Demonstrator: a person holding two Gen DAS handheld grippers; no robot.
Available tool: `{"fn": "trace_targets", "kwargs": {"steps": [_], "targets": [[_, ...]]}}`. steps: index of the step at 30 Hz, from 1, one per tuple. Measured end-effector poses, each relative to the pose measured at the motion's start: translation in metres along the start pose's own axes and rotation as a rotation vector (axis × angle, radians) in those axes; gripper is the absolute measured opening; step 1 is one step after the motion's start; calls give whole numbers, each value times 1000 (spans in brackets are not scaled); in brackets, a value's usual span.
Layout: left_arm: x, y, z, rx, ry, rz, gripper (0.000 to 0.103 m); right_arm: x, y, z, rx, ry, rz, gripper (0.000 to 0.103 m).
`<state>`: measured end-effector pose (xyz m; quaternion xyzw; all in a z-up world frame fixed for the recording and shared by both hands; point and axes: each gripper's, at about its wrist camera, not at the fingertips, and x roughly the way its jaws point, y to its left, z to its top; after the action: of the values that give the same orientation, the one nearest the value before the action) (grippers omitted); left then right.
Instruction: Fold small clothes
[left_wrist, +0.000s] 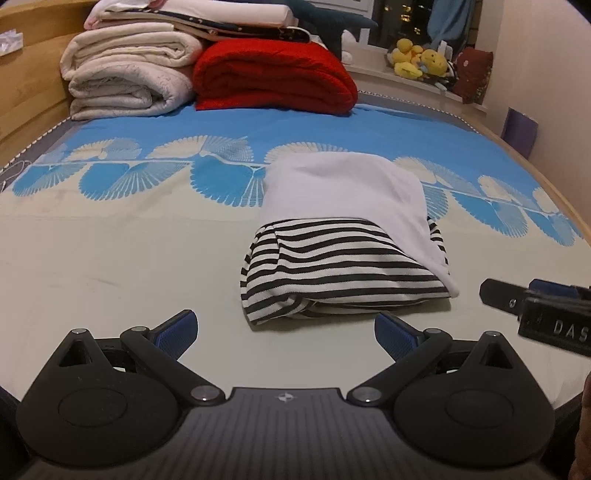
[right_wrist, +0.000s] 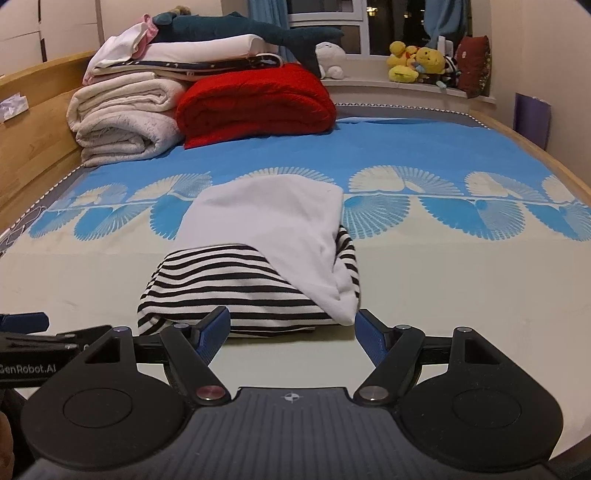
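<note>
A small folded garment (left_wrist: 343, 258), black-and-white striped with a white layer draped over its top and right side, lies on the bed sheet (left_wrist: 110, 258). My left gripper (left_wrist: 284, 326) is open just short of the garment's near edge, and nothing is between its blue pads. In the right wrist view the same garment (right_wrist: 258, 280) lies straight ahead. My right gripper (right_wrist: 291, 321) is open, its fingertips at the garment's near edge with no cloth pinched. Each gripper shows at the edge of the other's view: the right gripper (left_wrist: 535, 306) and the left gripper (right_wrist: 22, 325).
Folded cream blankets (left_wrist: 122, 77) and a red blanket (left_wrist: 273, 77) are stacked at the far end of the bed. A plush shark (right_wrist: 240, 29) lies on top. Yellow plush toys (right_wrist: 413, 59) sit on the windowsill. A wooden bed frame (right_wrist: 37, 110) borders the left side.
</note>
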<state>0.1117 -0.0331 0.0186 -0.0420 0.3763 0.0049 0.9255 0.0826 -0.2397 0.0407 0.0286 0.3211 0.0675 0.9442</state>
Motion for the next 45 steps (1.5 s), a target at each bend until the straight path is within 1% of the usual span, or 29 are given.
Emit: {"fn": "trace_targets", "kwargs": {"steps": [3, 15, 24, 45], "targets": [[2, 2, 1, -14, 12, -5, 102, 3, 6, 0, -23, 1, 9, 76], [5, -1, 1, 6, 12, -23, 102, 9, 24, 0, -91, -4, 30, 76], [10, 0, 1, -5, 32, -34, 102, 13, 27, 0, -111, -1, 14, 77], [18, 2, -2, -13, 49, 1, 102, 14, 31, -1, -127, 2, 27, 76]]}}
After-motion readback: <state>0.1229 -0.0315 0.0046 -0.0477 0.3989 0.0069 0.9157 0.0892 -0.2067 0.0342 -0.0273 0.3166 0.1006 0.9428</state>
